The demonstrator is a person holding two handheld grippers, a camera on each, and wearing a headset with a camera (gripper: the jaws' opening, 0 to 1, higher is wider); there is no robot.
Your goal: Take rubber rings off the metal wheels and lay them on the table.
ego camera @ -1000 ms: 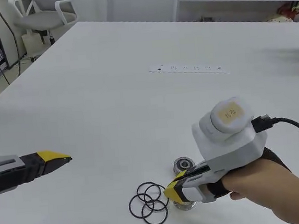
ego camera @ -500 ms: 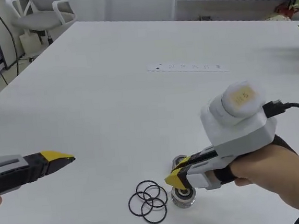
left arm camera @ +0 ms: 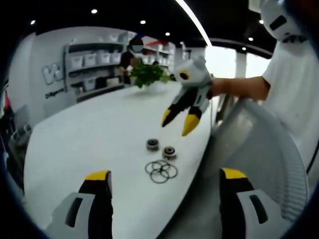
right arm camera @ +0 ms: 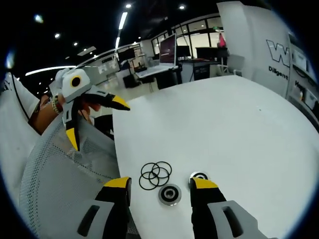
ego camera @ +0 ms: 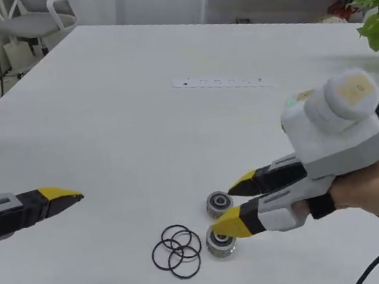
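Two small metal wheels stand on the white table [ego camera: 108, 122], one farther [ego camera: 219, 204] and one nearer [ego camera: 219, 241]. Several black rubber rings [ego camera: 176, 251] lie overlapped just left of the nearer wheel. My right gripper [ego camera: 232, 200] hovers open right beside the wheels, holding nothing. In the right gripper view the nearer wheel [right arm camera: 170, 194] sits between the jaws of the right gripper [right arm camera: 160, 183], the other wheel [right arm camera: 199, 176] at the right jaw, the rings [right arm camera: 155, 174] ahead. My left gripper [ego camera: 96, 250] is open and empty at the left, apart from the rings [left arm camera: 160, 171].
A white power strip [ego camera: 221, 83] lies flat at the middle of the table. Office chairs [ego camera: 29, 20] stand beyond the far left corner and a plant [ego camera: 377, 22] at the far right. The near table edge runs just behind the rings.
My right gripper has gone from shut at the nearer wheel to open, and has lifted back to the right. The head camera has shifted. The left gripper has stayed put.
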